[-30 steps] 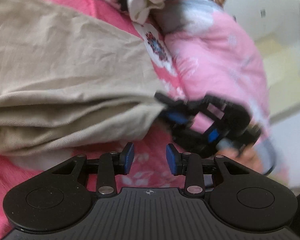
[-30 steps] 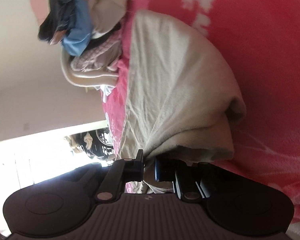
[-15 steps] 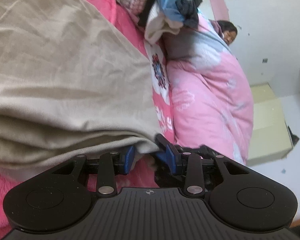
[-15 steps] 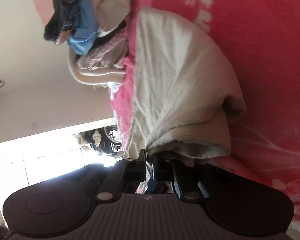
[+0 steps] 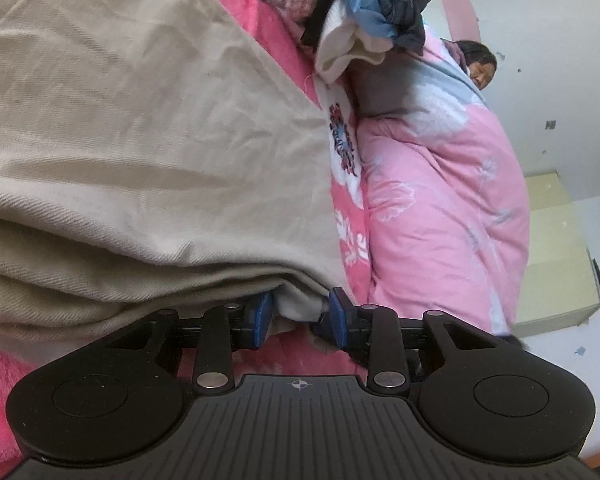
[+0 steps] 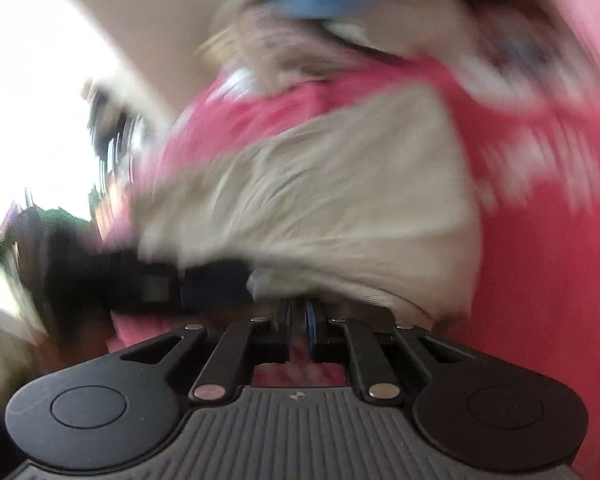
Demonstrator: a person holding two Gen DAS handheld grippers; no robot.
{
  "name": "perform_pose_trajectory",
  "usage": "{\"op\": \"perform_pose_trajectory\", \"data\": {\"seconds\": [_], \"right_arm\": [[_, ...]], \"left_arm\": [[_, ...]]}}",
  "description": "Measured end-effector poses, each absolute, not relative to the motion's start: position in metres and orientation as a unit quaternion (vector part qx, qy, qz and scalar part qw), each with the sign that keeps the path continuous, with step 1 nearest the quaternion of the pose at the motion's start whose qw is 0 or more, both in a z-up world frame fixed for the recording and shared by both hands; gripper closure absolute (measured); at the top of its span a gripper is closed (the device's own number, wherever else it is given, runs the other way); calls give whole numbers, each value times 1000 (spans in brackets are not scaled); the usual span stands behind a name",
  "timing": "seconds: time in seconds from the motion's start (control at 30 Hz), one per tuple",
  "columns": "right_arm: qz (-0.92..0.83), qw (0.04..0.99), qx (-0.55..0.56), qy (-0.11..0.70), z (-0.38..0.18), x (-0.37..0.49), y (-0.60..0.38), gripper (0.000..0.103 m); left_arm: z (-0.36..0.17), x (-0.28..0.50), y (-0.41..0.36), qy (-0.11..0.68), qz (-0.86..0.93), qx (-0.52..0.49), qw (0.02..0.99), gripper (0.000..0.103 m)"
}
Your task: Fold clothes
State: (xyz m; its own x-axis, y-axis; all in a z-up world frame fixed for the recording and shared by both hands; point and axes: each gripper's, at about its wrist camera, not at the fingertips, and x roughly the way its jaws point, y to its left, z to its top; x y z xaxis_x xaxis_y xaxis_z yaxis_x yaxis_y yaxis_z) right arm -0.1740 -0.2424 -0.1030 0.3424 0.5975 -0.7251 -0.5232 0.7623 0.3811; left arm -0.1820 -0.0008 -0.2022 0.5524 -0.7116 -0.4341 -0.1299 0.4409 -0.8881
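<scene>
A folded beige garment [image 5: 140, 140] lies on a pink floral blanket [image 5: 350, 240]. My left gripper [image 5: 300, 314] sits at its near corner. The jaws are closing, a bunched bit of beige hem lies between the blue pads, and a small gap remains on the right side. The right wrist view is badly blurred. In it the same garment [image 6: 320, 200] spreads just past my right gripper [image 6: 298, 312]. Those jaws stand almost together, opening slightly, with the beige hem at their tips. The left gripper [image 6: 152, 280] shows there as a dark smear on the left.
A heap of mixed clothes [image 5: 360, 8] sits at the far end of the blanket. A person's head [image 5: 476, 64] rests beyond a puffy pink quilt [image 5: 440, 208] on the right. A cardboard box [image 5: 556, 248] stands by the white wall.
The left gripper has moved onto the garment's corner, and cloth now lies between its narrower jaws. The right wrist view has rolled sharply, risen and blurred. The right gripper has left its place right of the left jaws.
</scene>
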Motion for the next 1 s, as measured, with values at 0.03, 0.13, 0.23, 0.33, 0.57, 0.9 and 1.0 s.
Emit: {"op": "perform_pose_trajectory", "data": {"seconds": [0.03, 0.13, 0.23, 0.33, 0.57, 0.9, 1.0], "right_arm": [[358, 823, -29, 440, -98, -183, -230, 93], [378, 821, -139, 405, -100, -201, -205, 88], [381, 814, -118, 422, -105, -197, -199, 88], [373, 825, -121, 406, -101, -196, -196, 88], [342, 822, -223, 397, -126, -191, -175, 89], [325, 846, -192, 376, -124, -186, -183, 91], [324, 839, -232, 369, -131, -191, -177, 93]], "left_arm": [[-202, -181, -1, 429, -197, -490, 733, 73], [-202, -179, 0, 429, -194, -489, 734, 73], [-202, -177, -1, 429, -191, -487, 737, 73], [-201, -176, -1, 430, -189, -486, 737, 73], [-201, -178, 0, 433, -195, -490, 731, 73], [-199, -194, -5, 449, -239, -465, 725, 73], [-204, -190, -11, 452, -220, -449, 739, 73]]}}
